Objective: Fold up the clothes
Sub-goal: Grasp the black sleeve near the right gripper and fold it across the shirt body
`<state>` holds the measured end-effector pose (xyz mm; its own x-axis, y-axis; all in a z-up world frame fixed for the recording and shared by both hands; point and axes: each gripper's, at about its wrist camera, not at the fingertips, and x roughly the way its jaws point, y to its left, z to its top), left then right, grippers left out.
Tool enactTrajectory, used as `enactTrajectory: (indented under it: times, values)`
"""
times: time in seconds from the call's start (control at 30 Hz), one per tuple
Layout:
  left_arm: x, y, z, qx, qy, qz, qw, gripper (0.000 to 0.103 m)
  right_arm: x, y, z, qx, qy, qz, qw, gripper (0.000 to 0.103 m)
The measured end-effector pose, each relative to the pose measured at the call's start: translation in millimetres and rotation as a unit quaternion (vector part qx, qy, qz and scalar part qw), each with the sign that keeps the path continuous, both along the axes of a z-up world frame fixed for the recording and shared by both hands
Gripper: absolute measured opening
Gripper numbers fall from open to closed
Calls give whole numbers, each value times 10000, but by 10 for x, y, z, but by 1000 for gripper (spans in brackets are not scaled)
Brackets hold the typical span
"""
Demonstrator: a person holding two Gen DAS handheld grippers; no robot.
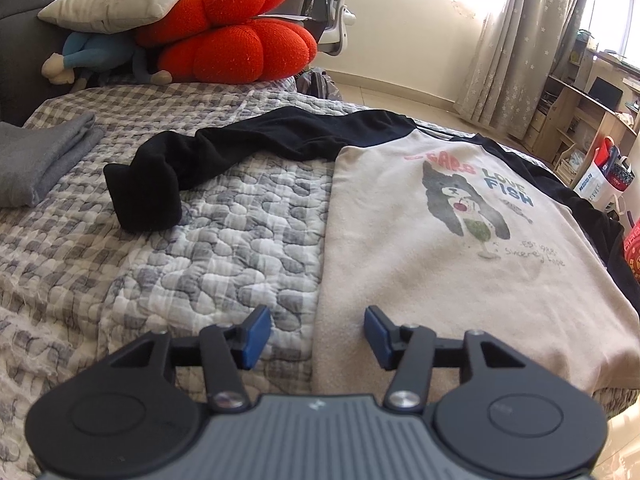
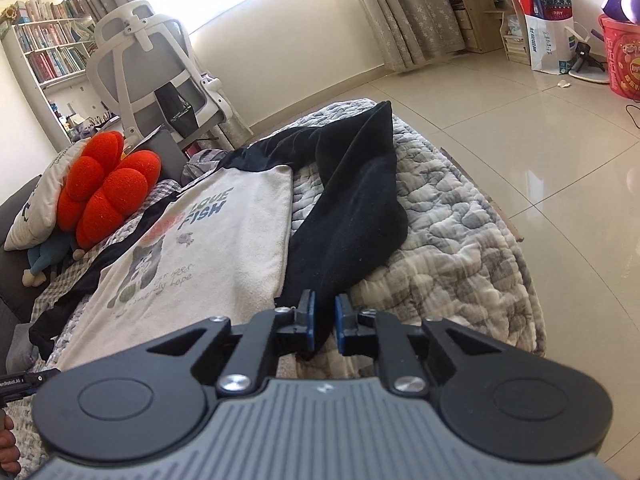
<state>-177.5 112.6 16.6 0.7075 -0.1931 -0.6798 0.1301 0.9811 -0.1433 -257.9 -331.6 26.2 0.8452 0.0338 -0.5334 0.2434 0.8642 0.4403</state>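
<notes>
A cream sweatshirt [image 1: 432, 240] with black sleeves and a bear print lies flat, print up, on the quilted bed. Its left black sleeve [image 1: 208, 152] stretches out across the quilt. My left gripper [image 1: 317, 334] is open and empty, hovering over the shirt's lower left hem edge. In the right wrist view the shirt [image 2: 208, 248] lies to the left and its other black sleeve [image 2: 352, 200] runs down toward me. My right gripper [image 2: 325, 328] is nearly closed on the cuff end of that sleeve, with black cloth between the blue pads.
A grey-checked quilt [image 1: 224, 240] covers the bed. A folded grey garment [image 1: 36, 160] lies at the left. Red cushion [image 1: 236, 36], pillow and plush toy sit at the head. An office chair [image 2: 156, 76], tiled floor [image 2: 540, 140], bags and a shelf stand beyond.
</notes>
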Motion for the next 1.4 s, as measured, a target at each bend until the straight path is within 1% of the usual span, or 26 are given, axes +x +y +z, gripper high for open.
enactTrajectory:
  times: [0.17, 0.33, 0.5, 0.63, 0.73, 0.8, 0.9, 0.97, 1.03, 1.13, 1.3, 1.33, 1.37, 1.4]
  values:
    - [-3, -11, -4, -35, -9, 0, 10000, 60, -7, 16, 37, -213, -60, -29, 9998, 7]
    - [-12, 17, 2, -87, 3, -59, 9999, 61, -111, -131, 238, -386, -350, -315, 9981, 7]
    - [-21, 47, 1, -146, 13, -74, 9999, 61, -216, -367, 455, -596, -604, -709, 9939, 7]
    - [-13, 37, 27, -149, 27, -69, 9999, 61, -187, -357, 496, -792, -614, -729, 9923, 7]
    - [-7, 87, 99, -173, -53, -13, 9998, 61, -88, -299, 417, -926, -363, -661, 9928, 9]
    - [1, 147, 162, -103, -153, 70, 9998, 62, -23, -263, 365, -1029, -192, -634, 9925, 14]
    - [62, 322, 262, 68, -328, 272, 9991, 64, 27, -276, 320, -1329, -39, -943, 9866, 14]
    - [136, 463, 320, 190, -416, 454, 9979, 65, 50, -327, 328, -1272, -125, -1022, 9865, 14]
    - [228, 595, 366, 305, -462, 622, 9965, 66, 96, -372, 346, -1137, -230, -899, 9892, 15]
    - [354, 713, 412, 429, -516, 744, 9950, 68, 199, -364, 393, -1147, -279, -713, 9904, 15]
    - [521, 729, 421, 733, -573, 738, 9929, 72, 324, -238, 545, -1551, -420, -790, 9838, 15]
    - [556, 714, 412, 809, -586, 736, 9923, 72, 377, -214, 578, -1571, -436, -716, 9840, 19]
    - [599, 697, 403, 888, -587, 731, 9916, 72, 447, -194, 591, -1529, -398, -540, 9860, 25]
    - [647, 679, 396, 963, -593, 725, 9909, 72, 518, -169, 595, -1510, -322, -320, 9875, 47]
